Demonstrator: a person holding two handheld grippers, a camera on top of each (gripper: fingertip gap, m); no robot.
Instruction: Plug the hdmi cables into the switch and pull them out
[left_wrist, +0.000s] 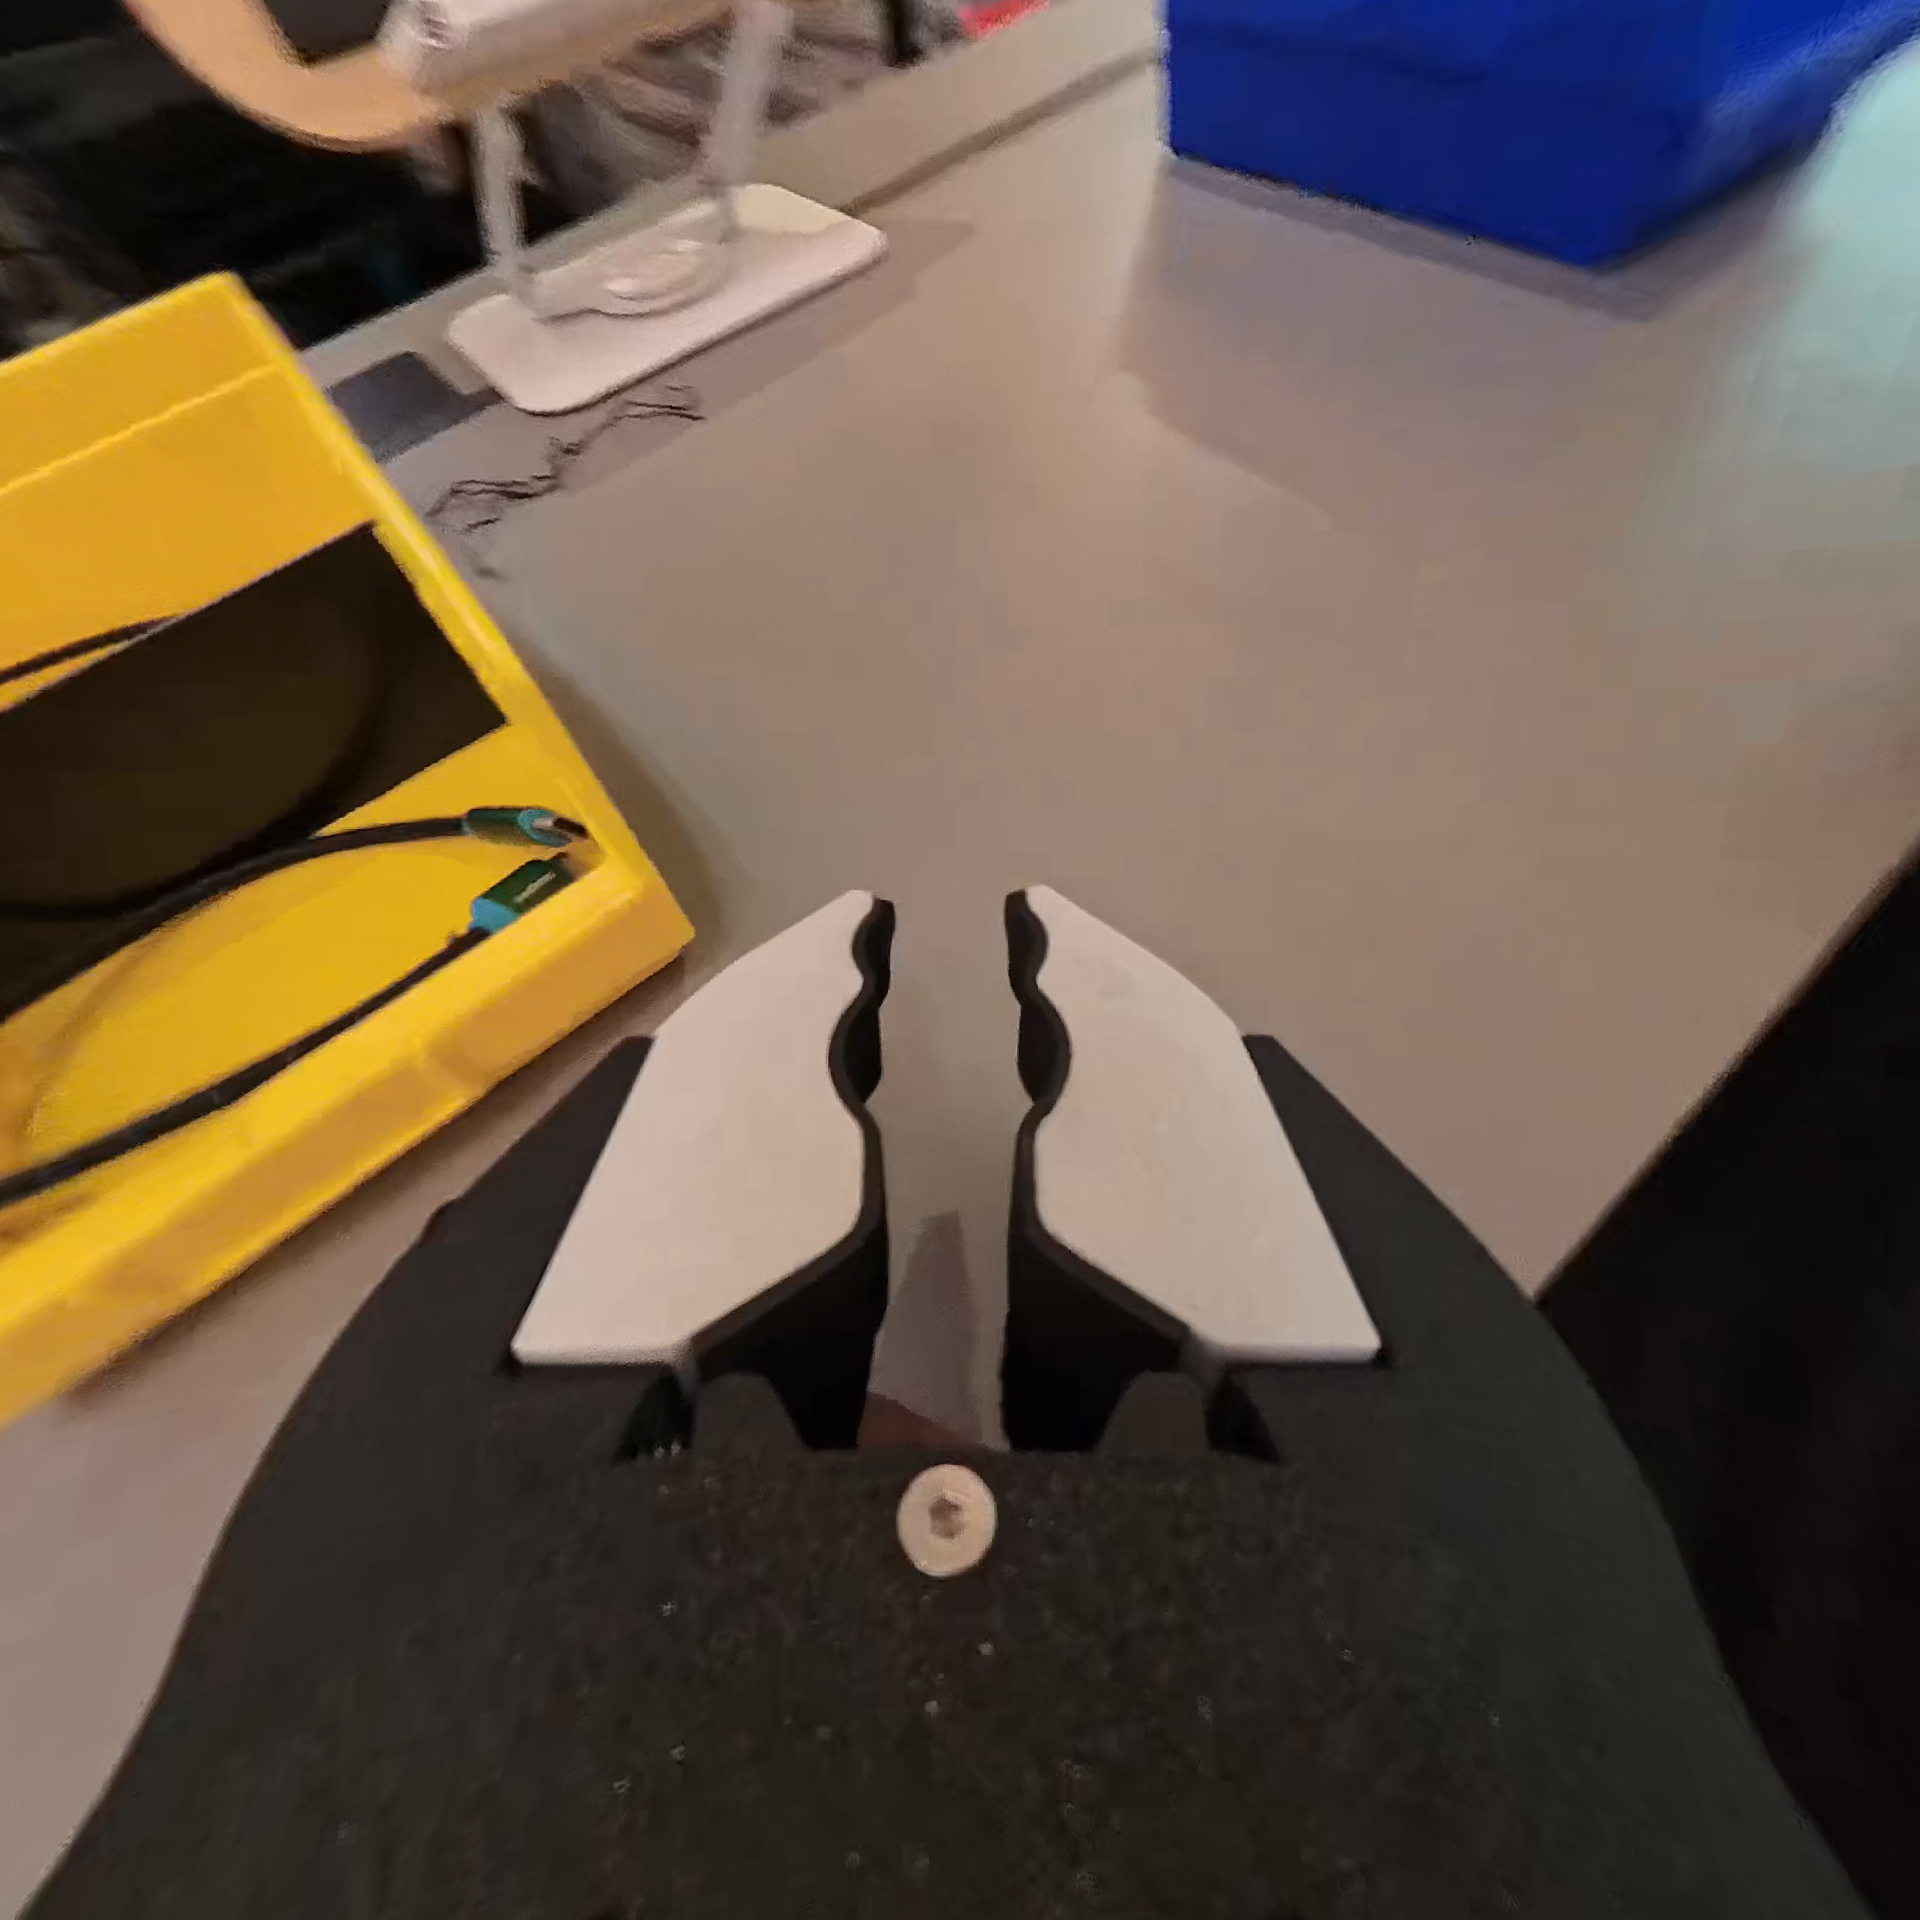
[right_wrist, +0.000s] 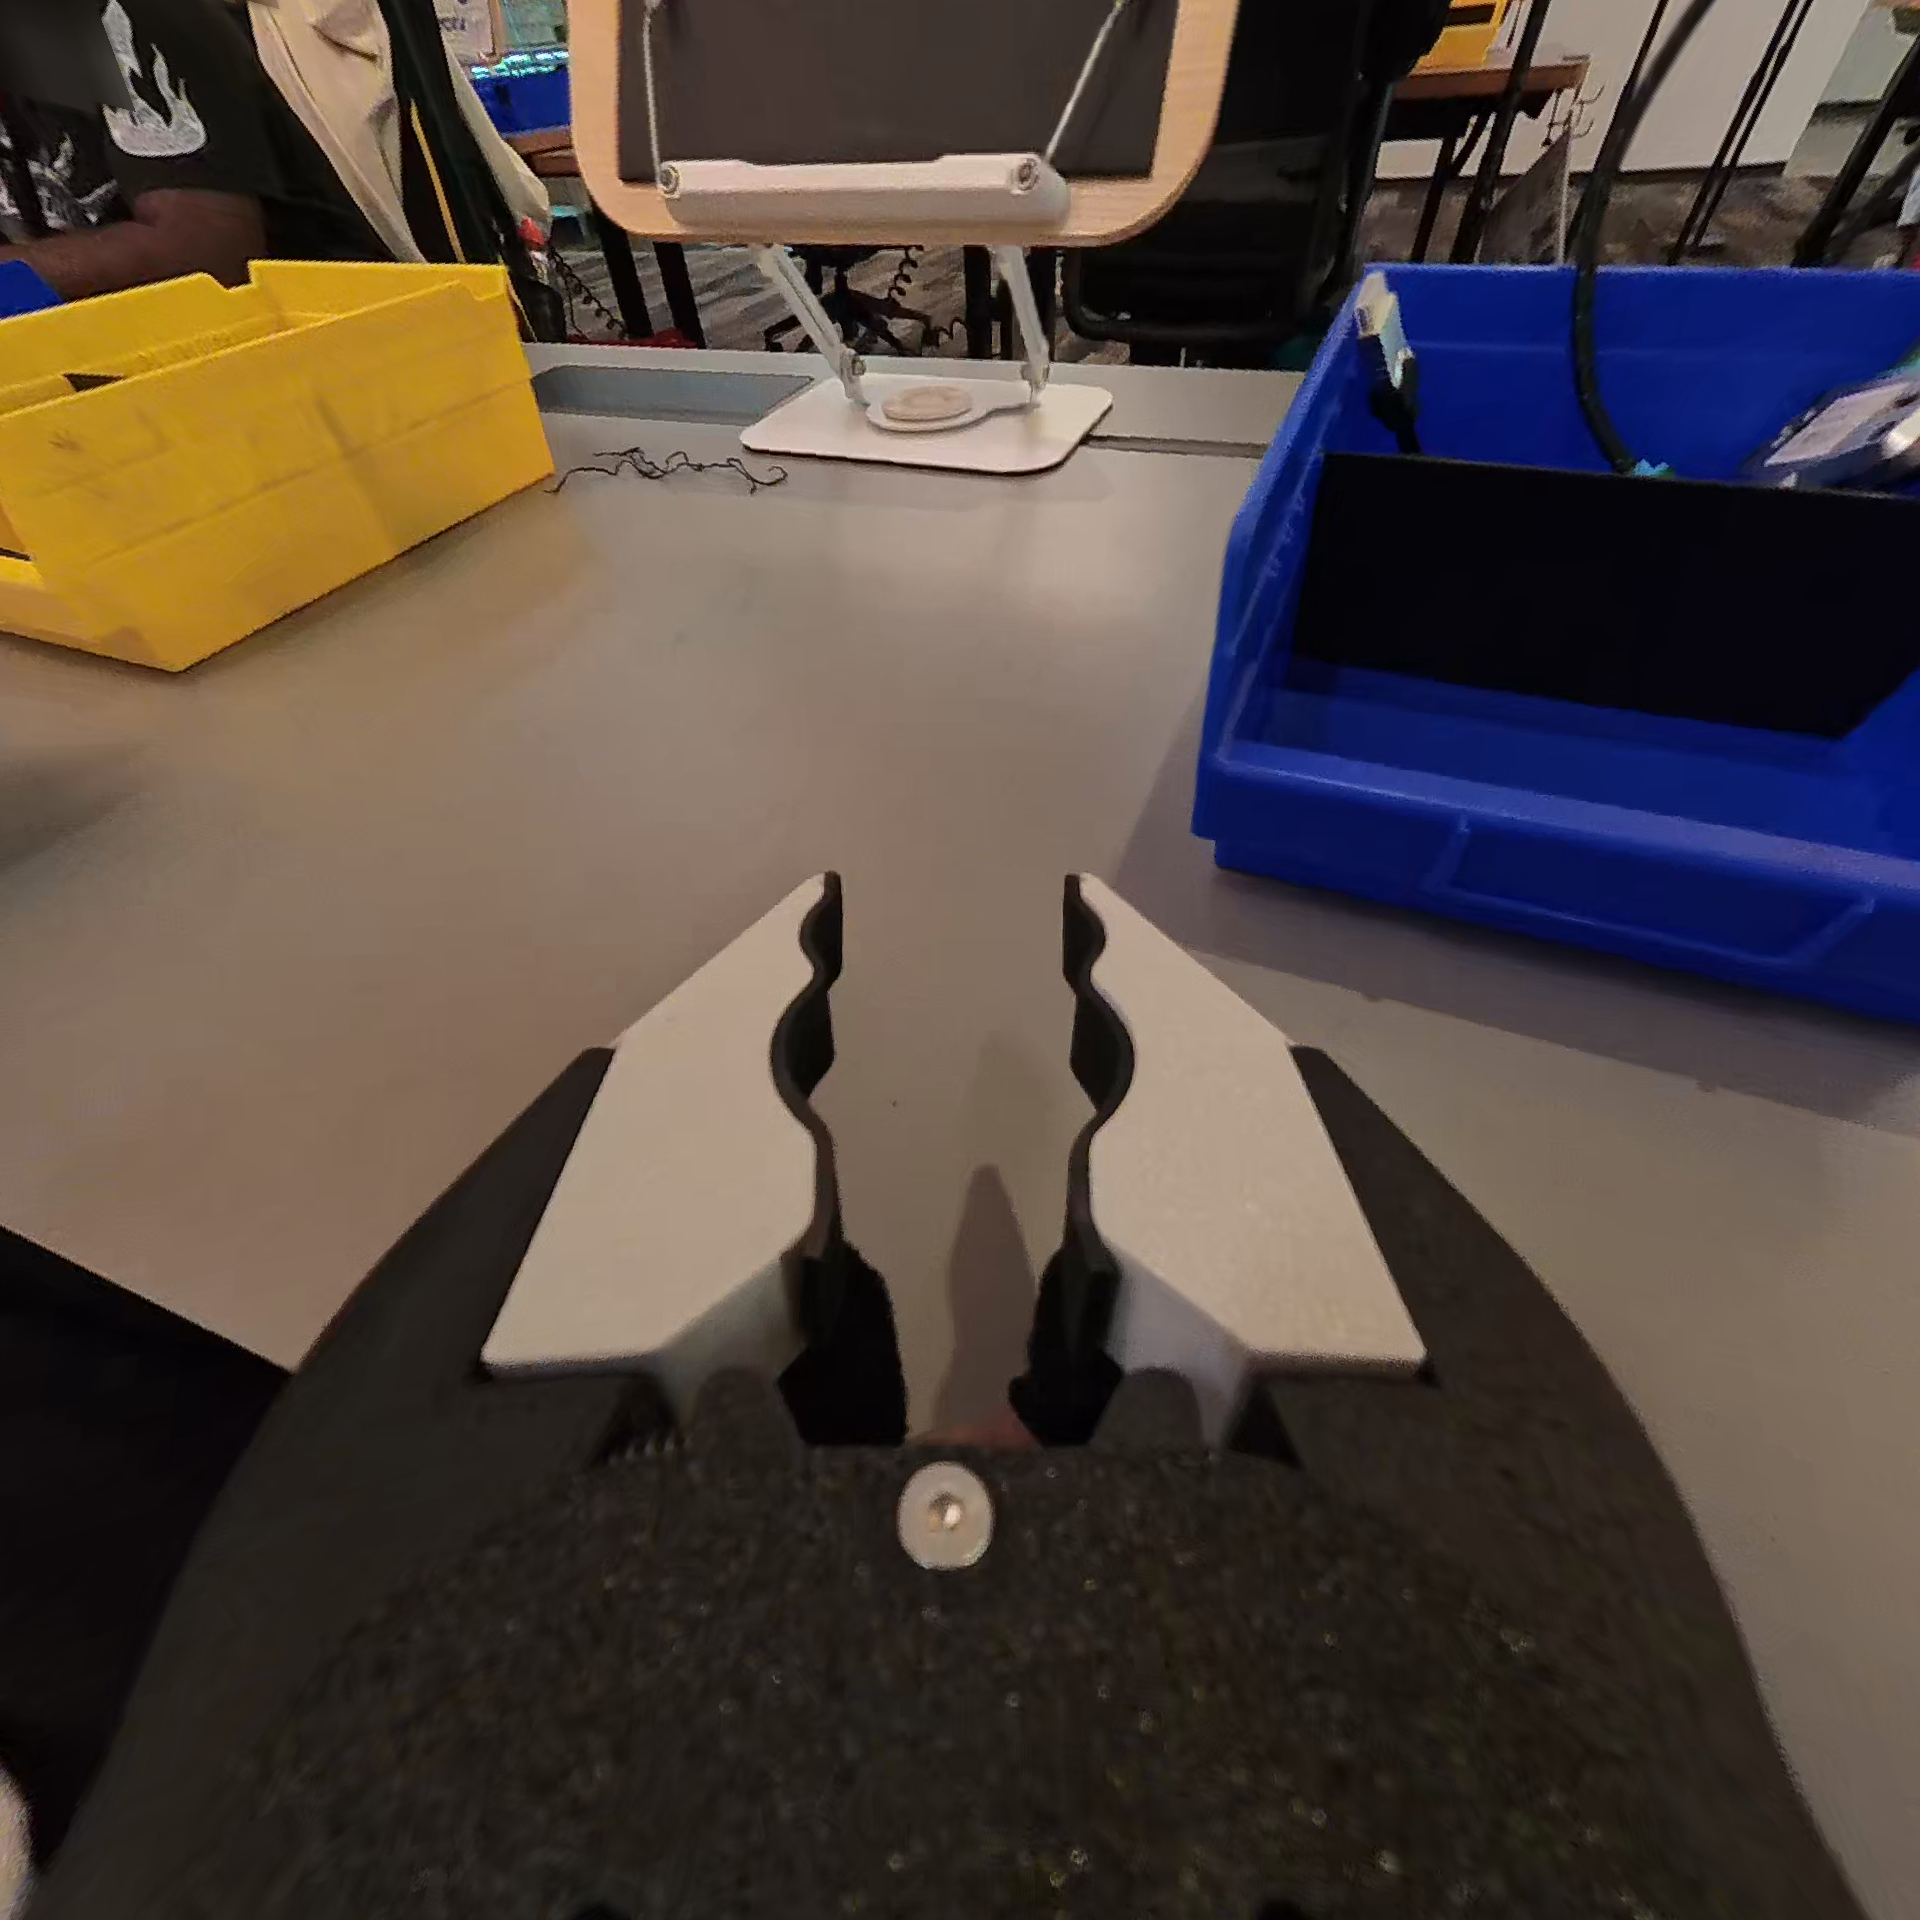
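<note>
In the left wrist view my left gripper (left_wrist: 948, 909) is open and empty above the grey table (left_wrist: 1143, 675). To its left a yellow bin (left_wrist: 312, 1091) holds black cables with teal plugs (left_wrist: 525, 828) near its front right corner. In the right wrist view my right gripper (right_wrist: 951, 888) is open and empty over the table (right_wrist: 727, 727). To its right a blue bin (right_wrist: 1558, 831) holds a black cable with a plug (right_wrist: 1387, 358) leaning on its left wall, and a blue device (right_wrist: 1844, 436) at the far right edge. The yellow bin (right_wrist: 260, 478) sits at far left.
A white tablet stand (right_wrist: 925, 426) with a wood-framed screen (right_wrist: 894, 114) stands at the table's far edge. A tangle of black thread (right_wrist: 665, 470) lies in front of it. A person in a dark shirt (right_wrist: 135, 135) sits behind the yellow bin. The table's near edge drops off at right (left_wrist: 1714, 1091). The left gripper's tips are roughly 40 cm from the right gripper's.
</note>
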